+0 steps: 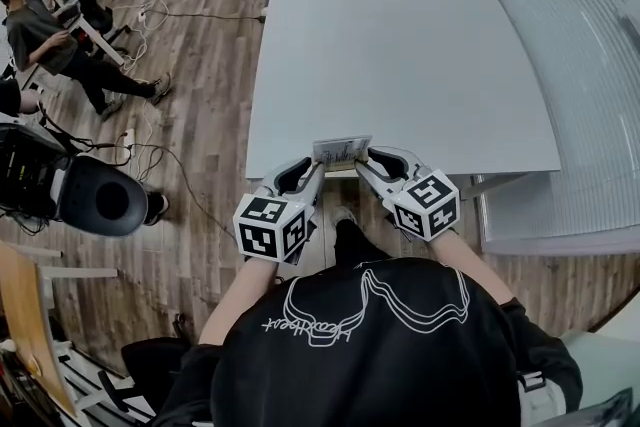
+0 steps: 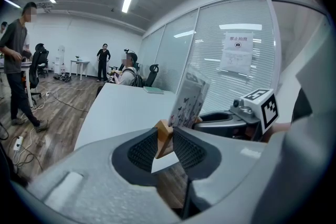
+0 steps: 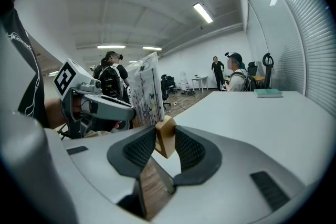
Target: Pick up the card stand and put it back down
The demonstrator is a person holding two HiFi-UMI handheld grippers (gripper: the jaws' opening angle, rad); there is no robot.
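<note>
Head view: left gripper (image 1: 318,165) and right gripper (image 1: 366,159) each clamp an end of the light wooden card stand (image 1: 341,151) between them; I'd lift both evenly.

The card stand (image 1: 341,153) is a pale wooden bar (image 3: 164,136) holding a white card (image 2: 188,99) printed with dark butterflies; the card stands upright; the stand is at the table's (image 1: 400,65) near edge, left of that edge's middle; its ends are pinched by the left gripper (image 1: 318,167) and right gripper (image 1: 364,158).
</note>
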